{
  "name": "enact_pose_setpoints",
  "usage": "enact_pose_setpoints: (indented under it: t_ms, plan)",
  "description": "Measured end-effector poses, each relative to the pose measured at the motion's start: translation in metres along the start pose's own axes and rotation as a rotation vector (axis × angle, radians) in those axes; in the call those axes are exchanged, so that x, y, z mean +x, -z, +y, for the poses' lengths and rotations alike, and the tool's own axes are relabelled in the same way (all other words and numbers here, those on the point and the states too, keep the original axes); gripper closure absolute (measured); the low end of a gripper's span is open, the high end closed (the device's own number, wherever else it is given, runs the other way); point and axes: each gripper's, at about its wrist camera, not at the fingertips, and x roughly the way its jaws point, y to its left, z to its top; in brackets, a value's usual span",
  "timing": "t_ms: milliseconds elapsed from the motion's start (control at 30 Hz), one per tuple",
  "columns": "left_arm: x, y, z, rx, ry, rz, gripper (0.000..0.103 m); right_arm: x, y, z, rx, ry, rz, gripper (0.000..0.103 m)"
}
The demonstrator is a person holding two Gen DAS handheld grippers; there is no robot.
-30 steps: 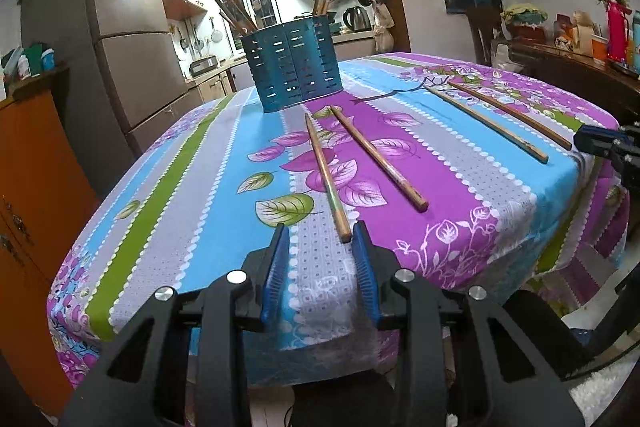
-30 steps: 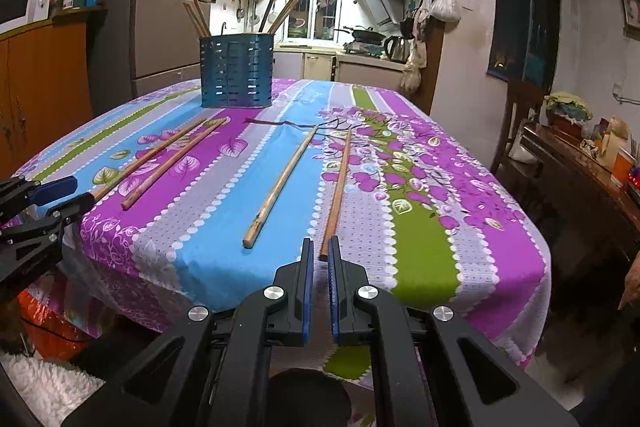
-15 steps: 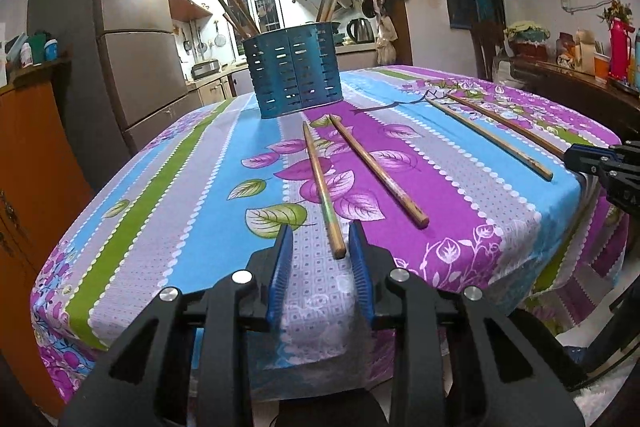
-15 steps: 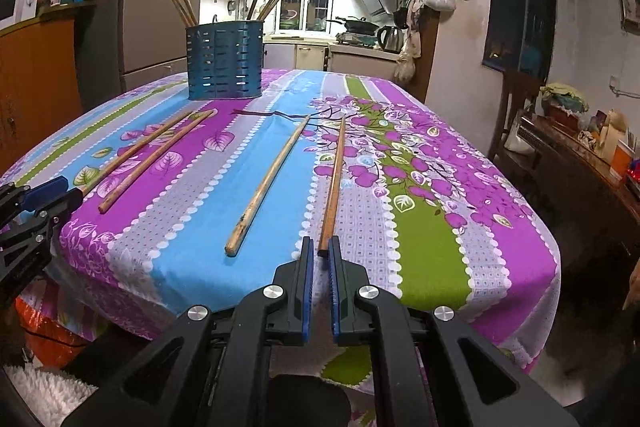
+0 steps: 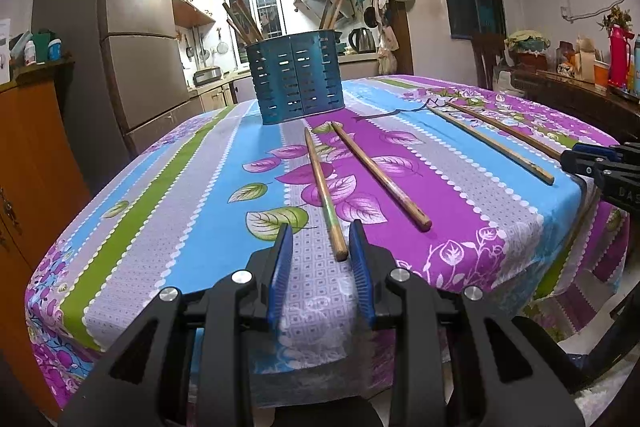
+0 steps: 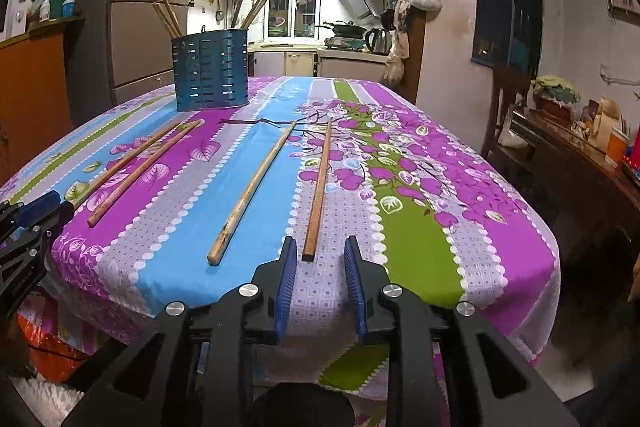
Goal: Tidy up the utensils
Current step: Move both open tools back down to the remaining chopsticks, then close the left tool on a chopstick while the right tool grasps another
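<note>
Four wooden chopsticks lie on the flowered tablecloth (image 5: 200, 195), in front of a blue slotted holder (image 5: 296, 79) that stands at the far end with several sticks in it. My left gripper (image 5: 320, 227) is open at the near edge. The near end of the left chopstick (image 5: 322, 187) lies between its pads without touching them. A second chopstick (image 5: 380, 175) lies just to the right. My right gripper (image 6: 319, 241) has its jaws opening around the near end of another chopstick (image 6: 318, 187), and the pads do not press on it. A thicker chopstick (image 6: 252, 191) lies to its left.
The cloth hangs over the table's near edge below both grippers. Each gripper shows in the other's view: the right gripper (image 5: 600, 167), the left gripper (image 6: 32, 223). An orange cabinet (image 5: 28, 167) stands left, a cluttered wooden sideboard (image 6: 580, 155) right.
The right gripper's jaws have gone from shut to open, and the chopstick's end now lies between them. Both views have tilted slightly. The left gripper has kept its opening.
</note>
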Motion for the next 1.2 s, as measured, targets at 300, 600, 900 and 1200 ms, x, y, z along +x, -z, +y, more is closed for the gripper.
enact_pose_setpoints:
  t_ms: [300, 600, 900, 1200]
  plan:
    - [0.0, 0.003, 0.0, -0.021, 0.037, -0.015, 0.086, 0.005, 0.001, -0.002, 0.037, -0.032, -0.026, 0.086]
    - [0.0, 0.003, -0.003, -0.005, 0.056, -0.019, 0.097, 0.001, 0.003, 0.002, 0.065, -0.032, -0.025, 0.095]
    - [-0.004, -0.004, 0.012, -0.023, 0.042, 0.007, 0.098, -0.017, 0.002, -0.002, 0.062, -0.032, -0.026, 0.096]
    - [-0.038, -0.037, 0.035, -0.034, 0.014, -0.091, 0.098, -0.06, -0.027, -0.009, 0.003, -0.026, -0.122, 0.096]
